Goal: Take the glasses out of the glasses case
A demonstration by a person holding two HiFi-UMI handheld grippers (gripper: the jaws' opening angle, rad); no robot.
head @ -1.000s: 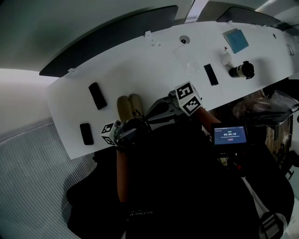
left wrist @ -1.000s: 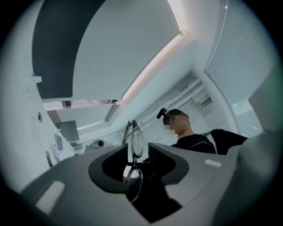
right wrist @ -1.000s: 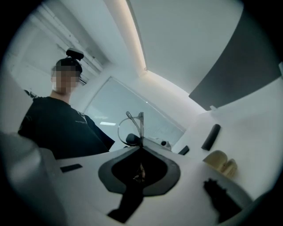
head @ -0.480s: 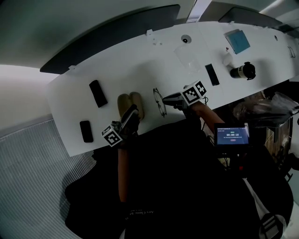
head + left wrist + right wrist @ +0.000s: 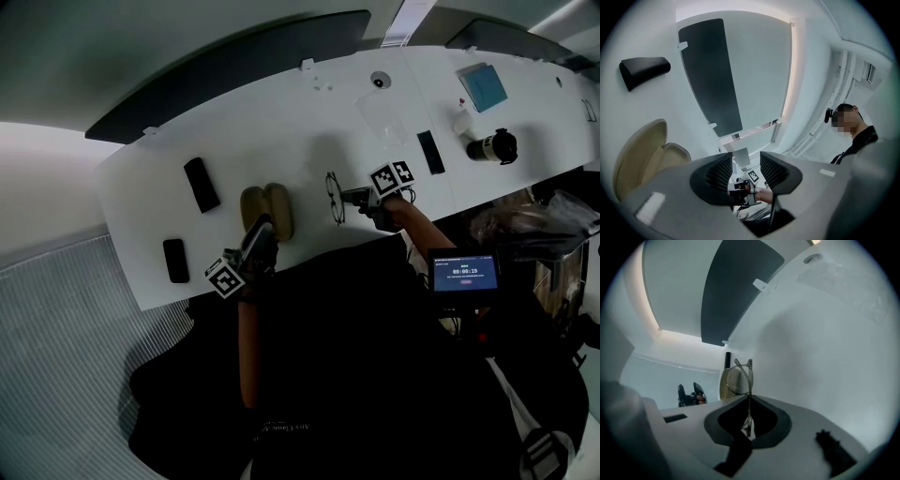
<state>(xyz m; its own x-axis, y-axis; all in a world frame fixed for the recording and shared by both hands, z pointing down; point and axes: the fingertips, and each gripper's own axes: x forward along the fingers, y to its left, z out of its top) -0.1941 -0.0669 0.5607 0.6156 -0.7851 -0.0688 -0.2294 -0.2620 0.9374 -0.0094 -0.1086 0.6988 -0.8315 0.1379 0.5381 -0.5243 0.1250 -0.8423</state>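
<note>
The right gripper (image 5: 352, 197) (image 5: 749, 401) had its jaws pinched together on a thin temple arm of the glasses (image 5: 334, 197) (image 5: 738, 375). Their round wire frames stood upright just beyond its tips, out of the case. Whether they touched the white table (image 5: 281, 122) could not be told.

The left gripper (image 5: 263, 228) (image 5: 745, 169) had just been opening its jaws. They stood apart with nothing between them. The tan glasses case (image 5: 267, 208) (image 5: 641, 154) lay open and empty just ahead of its tips and a little to their left, between the two grippers and beyond the glasses from the right one.

Further to the left gripper's left lay two black oblong objects (image 5: 202, 185), well apart from it. On the right gripper's far side were a black bar (image 5: 430, 152) and a dark cylinder (image 5: 492, 147).
</note>
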